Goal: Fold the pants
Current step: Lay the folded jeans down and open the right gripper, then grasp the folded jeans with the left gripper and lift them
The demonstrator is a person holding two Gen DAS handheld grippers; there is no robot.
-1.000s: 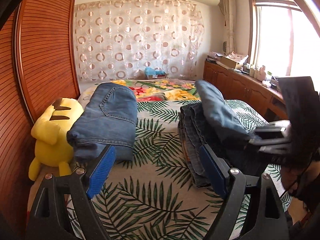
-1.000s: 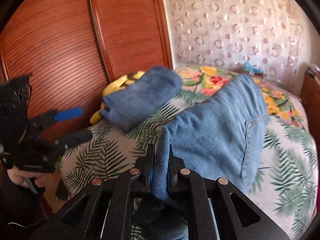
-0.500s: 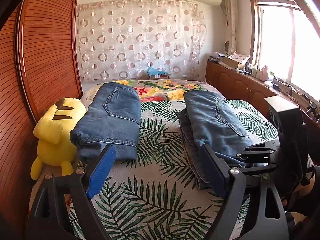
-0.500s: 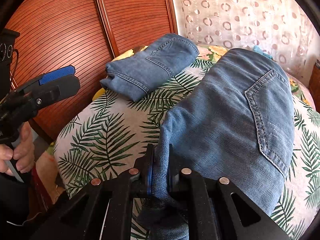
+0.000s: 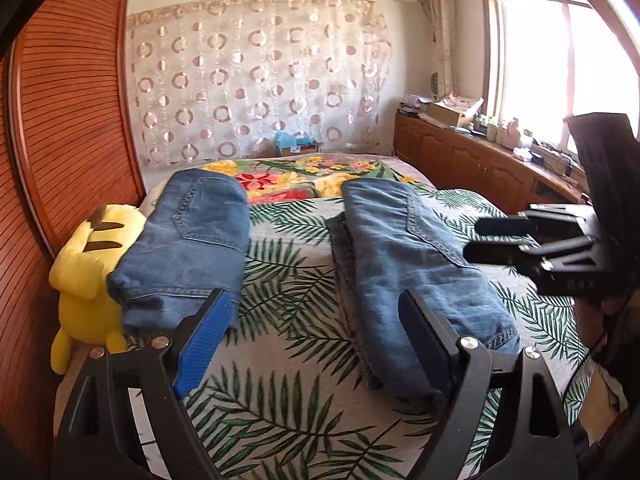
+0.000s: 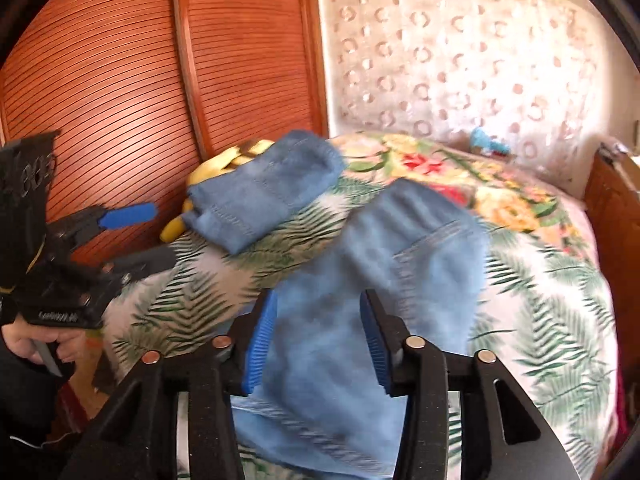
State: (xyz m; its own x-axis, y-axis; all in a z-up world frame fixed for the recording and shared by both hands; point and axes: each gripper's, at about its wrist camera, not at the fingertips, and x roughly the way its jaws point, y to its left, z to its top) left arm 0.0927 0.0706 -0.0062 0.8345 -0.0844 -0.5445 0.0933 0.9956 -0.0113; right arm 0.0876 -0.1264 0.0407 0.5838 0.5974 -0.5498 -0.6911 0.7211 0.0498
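Observation:
A folded pair of blue jeans [image 5: 416, 264] lies on the leaf-print bed [image 5: 296, 364], right of centre, on top of darker folded denim [image 5: 344, 264]. It also shows in the right wrist view [image 6: 400, 280], blurred. My right gripper [image 6: 316, 340] is open just above its near end and holds nothing; it also shows in the left wrist view [image 5: 480, 236] at the right. My left gripper [image 5: 316, 336] is open and empty over the bed's near edge; it also shows in the right wrist view [image 6: 140, 236]. A second folded pair [image 5: 192, 240] lies at the left.
A yellow plush toy [image 5: 84, 276] sits at the bed's left edge against the slatted wooden wardrobe [image 5: 60, 120]. A floral blanket [image 5: 304, 176] covers the bed's far end. Wooden cabinets [image 5: 472, 164] with clutter run under the window on the right.
My right gripper laid the top fold of the jeans down flat on the pile, then opened and let go. The left gripper stayed open and hardly moved.

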